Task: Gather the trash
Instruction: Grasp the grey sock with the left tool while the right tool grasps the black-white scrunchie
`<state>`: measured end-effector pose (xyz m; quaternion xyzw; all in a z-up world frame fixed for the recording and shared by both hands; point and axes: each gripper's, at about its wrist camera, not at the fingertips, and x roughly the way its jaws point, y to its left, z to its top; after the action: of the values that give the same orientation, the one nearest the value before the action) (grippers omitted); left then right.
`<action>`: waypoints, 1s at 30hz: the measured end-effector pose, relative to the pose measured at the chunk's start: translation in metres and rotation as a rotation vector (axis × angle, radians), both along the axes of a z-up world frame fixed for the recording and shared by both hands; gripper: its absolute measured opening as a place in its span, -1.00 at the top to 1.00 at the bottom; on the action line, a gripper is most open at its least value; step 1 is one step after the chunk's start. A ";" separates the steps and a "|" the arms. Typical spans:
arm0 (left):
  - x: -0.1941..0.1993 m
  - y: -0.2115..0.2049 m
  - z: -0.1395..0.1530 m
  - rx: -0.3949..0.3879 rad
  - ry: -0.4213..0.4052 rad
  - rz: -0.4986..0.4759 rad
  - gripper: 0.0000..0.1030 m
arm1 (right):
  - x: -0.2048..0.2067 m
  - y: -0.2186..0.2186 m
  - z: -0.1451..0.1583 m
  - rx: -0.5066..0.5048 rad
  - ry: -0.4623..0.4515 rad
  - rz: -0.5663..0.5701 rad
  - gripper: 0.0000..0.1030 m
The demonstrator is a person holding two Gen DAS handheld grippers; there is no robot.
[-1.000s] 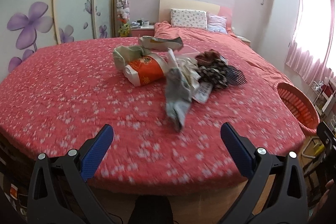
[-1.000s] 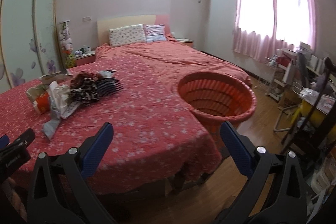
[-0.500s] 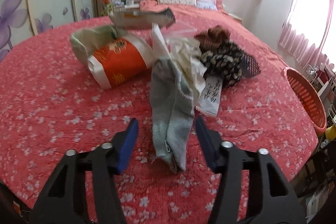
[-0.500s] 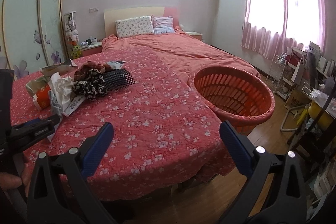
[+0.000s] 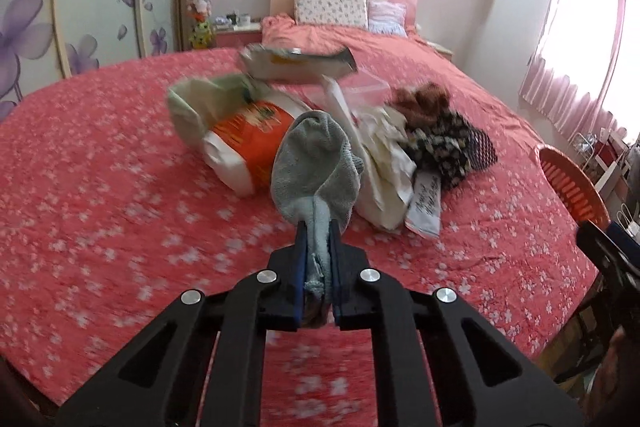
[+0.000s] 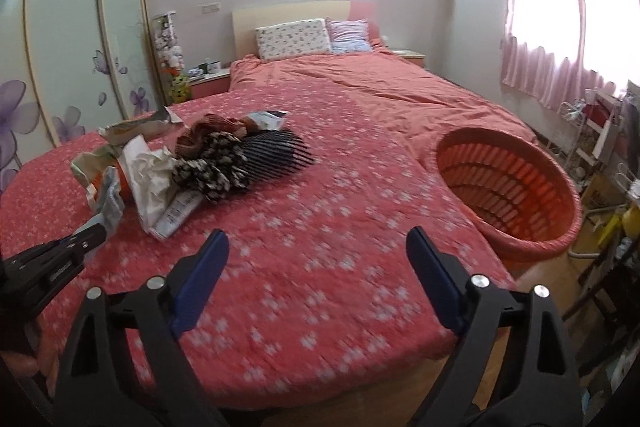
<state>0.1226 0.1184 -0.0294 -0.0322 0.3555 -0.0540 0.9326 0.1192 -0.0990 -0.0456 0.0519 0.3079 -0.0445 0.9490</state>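
Left gripper (image 5: pixel 318 259): blue pads were still closing, pressed on the near end of a grey sock (image 5: pixel 316 163), the rest of which stood up ahead of the fingers and leaned against the pile. Right gripper (image 6: pixel 316 275): fingers stood wide but were narrowing, with nothing between them, only the red flowered bedspread (image 6: pixel 320 235) below. Trash pile, middle of the bed, left of the right gripper: orange-and-white packet (image 5: pixel 248 143) just behind the sock, a pale green wrapper (image 5: pixel 200 99) touching it at the rear, a flat torn carton (image 5: pixel 296 63) farther back, crumpled white paper (image 5: pixel 384 155) beside the sock on its right, a printed white sachet (image 5: pixel 426 203) at the paper's near edge. Also in the pile: black-and-white patterned cloth (image 6: pixel 212 167), brown cloth (image 6: pixel 212 129) behind it, black comb (image 6: pixel 276 151) touching the patterned cloth on its right. Orange slatted basket (image 6: pixel 516 187): at the bed's right edge, well apart from the pile, its inside showing no contents. Two pillows (image 6: pixel 296 37) at the headboard. Image blurred at the bedspread's near edge.
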 end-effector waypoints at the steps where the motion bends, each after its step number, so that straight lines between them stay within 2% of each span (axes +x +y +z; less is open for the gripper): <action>1: 0.000 0.004 0.003 0.000 -0.008 0.005 0.82 | 0.005 0.001 0.001 0.010 0.003 0.007 -0.57; 2: 0.000 0.007 0.005 -0.001 -0.012 0.010 0.82 | 0.014 0.003 0.002 0.025 0.006 0.019 -0.54; 7: 0.003 0.023 0.015 -0.013 -0.035 0.044 0.82 | 0.052 0.016 0.007 0.073 0.020 0.083 -0.10; 11: 0.008 0.026 0.020 -0.024 -0.047 0.059 0.82 | 0.090 0.027 0.006 0.090 0.040 0.127 -0.02; 18: 0.018 0.032 0.027 -0.035 -0.061 0.066 0.82 | 0.137 0.032 -0.014 0.128 0.134 0.159 0.21; 20: 0.018 0.032 0.027 -0.037 -0.062 0.066 0.82 | 0.144 0.034 -0.019 0.147 0.162 0.193 0.36; 21: 0.021 0.031 0.027 -0.037 -0.062 0.063 0.82 | 0.147 0.036 -0.023 0.156 0.174 0.215 0.56; 22: 0.020 0.031 0.027 -0.036 -0.062 0.062 0.82 | 0.148 0.037 -0.024 0.160 0.182 0.228 0.85; 23: 0.021 0.030 0.027 -0.034 -0.063 0.060 0.82 | 0.147 0.037 -0.025 0.160 0.182 0.232 0.90; 30: 0.022 0.021 0.031 -0.030 -0.072 0.040 0.82 | 0.121 0.022 -0.002 0.170 0.090 0.221 0.93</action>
<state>0.1442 0.1392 0.0016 -0.0512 0.3201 -0.0416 0.9451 0.2401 -0.0770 -0.0474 0.0960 0.3566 0.0842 0.9255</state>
